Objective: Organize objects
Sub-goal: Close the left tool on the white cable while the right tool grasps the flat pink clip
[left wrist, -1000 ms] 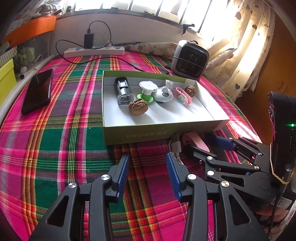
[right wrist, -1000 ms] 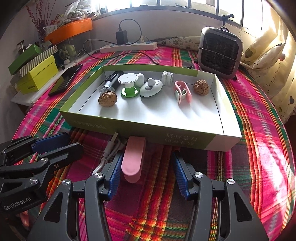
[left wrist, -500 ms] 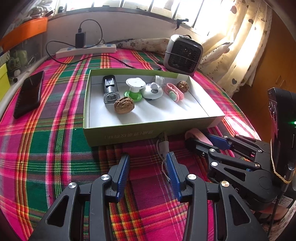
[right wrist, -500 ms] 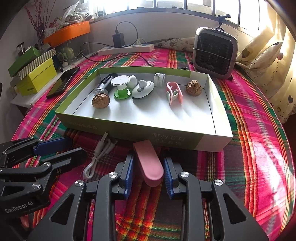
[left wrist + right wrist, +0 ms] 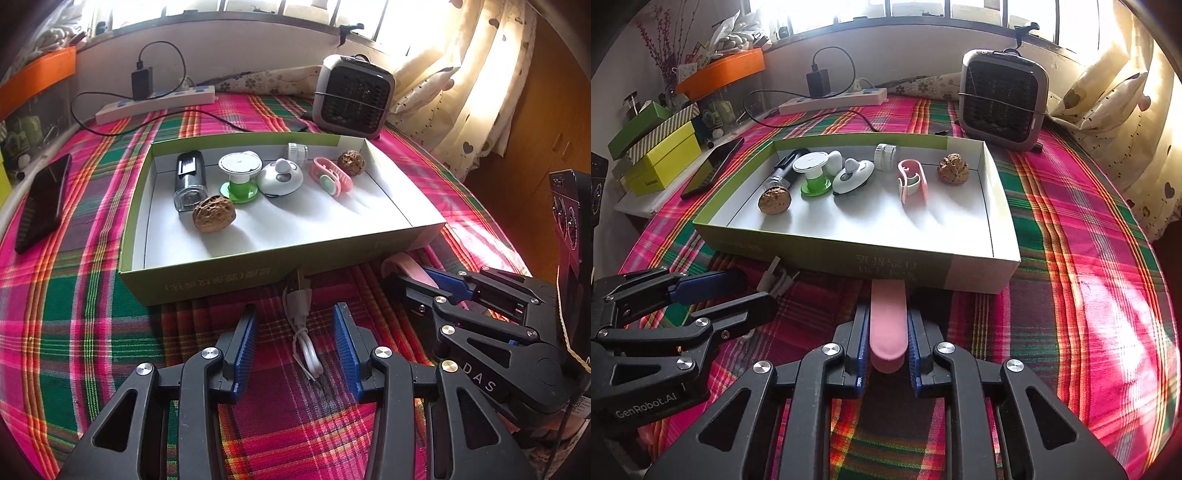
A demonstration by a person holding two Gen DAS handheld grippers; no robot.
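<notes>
My right gripper is shut on a pink oblong case, held just before the front wall of the green-and-white box. In the left wrist view the case shows at the right gripper's tips. My left gripper is open, its fingers on either side of a coiled white USB cable on the plaid cloth. In the right wrist view the left gripper is at the left, beside the cable. The box holds two walnuts, a pink clip and several small gadgets.
A small grey heater stands behind the box. A power strip with a charger lies at the back. A black phone lies on the left. Yellow and green boxes stack at the far left. Curtains and pillows are on the right.
My right gripper closed on the pink case and straightened it toward the box. My left gripper shifted right so the white cable now lies between its open fingers.
</notes>
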